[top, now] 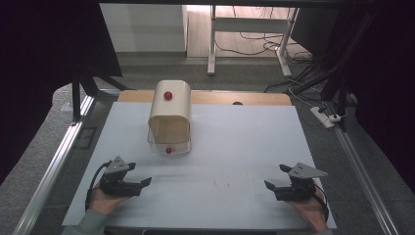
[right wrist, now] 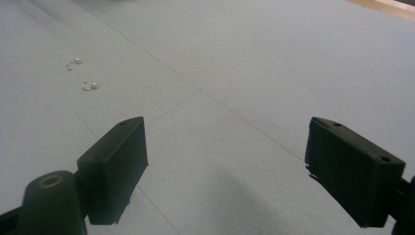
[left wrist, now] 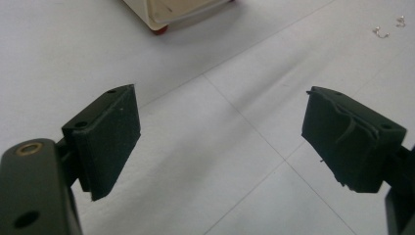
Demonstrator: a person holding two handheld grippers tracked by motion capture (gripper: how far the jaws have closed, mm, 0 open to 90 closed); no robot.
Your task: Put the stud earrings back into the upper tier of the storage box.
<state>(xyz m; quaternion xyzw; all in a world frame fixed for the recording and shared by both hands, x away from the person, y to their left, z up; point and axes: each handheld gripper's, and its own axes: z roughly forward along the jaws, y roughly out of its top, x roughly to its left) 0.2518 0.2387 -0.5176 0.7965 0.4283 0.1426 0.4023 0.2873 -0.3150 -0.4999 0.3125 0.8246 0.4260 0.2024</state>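
A cream box with a rounded top stands at the middle back of the white table. It has one red knob on top and another red knob low on its clear front. My left gripper rests near the table's front left, open with nothing between its jaws. In the left gripper view, the left gripper points toward the box corner. My right gripper lies at the front right, also open and holding nothing. The right gripper faces bare table.
A few tiny silvery bits lie on the table between the two grippers; the bits sit far right of the left jaws and the bits far left of the right jaws. A wooden strip edges the table's back.
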